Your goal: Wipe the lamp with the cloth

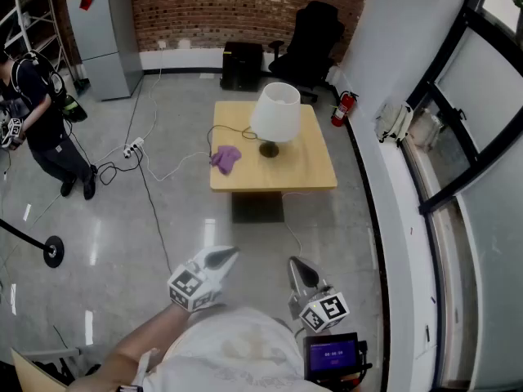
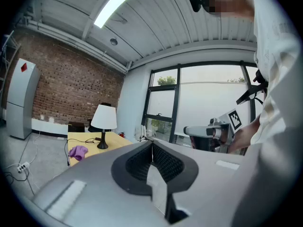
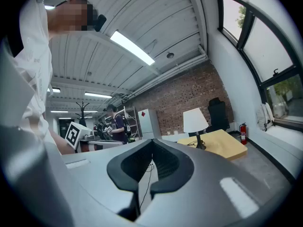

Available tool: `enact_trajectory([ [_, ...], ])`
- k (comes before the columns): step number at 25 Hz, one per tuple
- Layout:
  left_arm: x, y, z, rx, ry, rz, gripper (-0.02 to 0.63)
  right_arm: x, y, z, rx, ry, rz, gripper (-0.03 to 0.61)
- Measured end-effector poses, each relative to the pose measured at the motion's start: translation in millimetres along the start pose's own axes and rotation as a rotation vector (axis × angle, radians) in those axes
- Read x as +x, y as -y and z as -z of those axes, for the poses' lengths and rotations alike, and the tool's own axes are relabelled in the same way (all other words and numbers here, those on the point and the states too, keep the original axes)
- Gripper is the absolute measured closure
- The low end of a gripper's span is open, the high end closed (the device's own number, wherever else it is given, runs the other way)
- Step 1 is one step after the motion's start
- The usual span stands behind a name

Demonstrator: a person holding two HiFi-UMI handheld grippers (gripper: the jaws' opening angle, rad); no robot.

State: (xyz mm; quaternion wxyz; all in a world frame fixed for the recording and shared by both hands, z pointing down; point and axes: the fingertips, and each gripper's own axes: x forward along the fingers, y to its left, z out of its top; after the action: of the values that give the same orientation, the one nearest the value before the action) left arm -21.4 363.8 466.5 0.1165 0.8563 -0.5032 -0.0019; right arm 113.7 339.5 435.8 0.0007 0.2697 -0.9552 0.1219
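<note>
Hard to see:
- In the head view the lamp [image 1: 274, 117] shade covers most of its stem. Only the dark round base shows.
- A second person [image 1: 37, 113] stands at far left, partly cut by the frame edge.
- The tall grey cabinet [image 1: 106, 39] against the brick wall has its doors shut, so its contents are not visible.
- The holder's hands are mostly behind the marker cubes.

Counts: one table [image 1: 310, 170], one lamp, one cloth [image 1: 225, 158], two grippers, one fire extinguisher [image 1: 342, 109], one black office chair [image 1: 315, 35].

Task things:
- The lamp stands upright on the light wood table, toward its far middle.
- The purple cloth lies crumpled on the tabletop to the left of the lamp base, near it but apart.
- A black cord [image 1: 221, 129] loops on the table behind the cloth.

Grippers:
- The left gripper [image 1: 221, 257] is low in the frame over bare floor, well short of the table. Its own view shows the jaw tips closed together with nothing between them.
- The right gripper [image 1: 301, 269] is beside it, also well short of the table. Its tips meet and it is empty.
- Each gripper view shows the other gripper's marker cube off to the side.
</note>
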Motion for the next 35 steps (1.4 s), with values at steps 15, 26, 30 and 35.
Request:
enact_trajectory([
  [15,-14,-27,3,-0.015,-0.005,-0.002,0.611,24,-18,10,-0.026,-0.037,-0.014,0.564],
  [26,-27,-52,7,-0.032,-0.011,-0.061,0.611,53,-23,14,-0.006,-0.076,-0.066,0.565],
  [30,-38,-67,10,-0.045,-0.025,-0.106,0.611,70,-28,21,0.011,-0.094,-0.102,0.565],
  [35,-46,-83,7,-0.038,-0.034,-0.151,0.611,93,-32,29,0.034,-0.108,-0.149,0.565],
])
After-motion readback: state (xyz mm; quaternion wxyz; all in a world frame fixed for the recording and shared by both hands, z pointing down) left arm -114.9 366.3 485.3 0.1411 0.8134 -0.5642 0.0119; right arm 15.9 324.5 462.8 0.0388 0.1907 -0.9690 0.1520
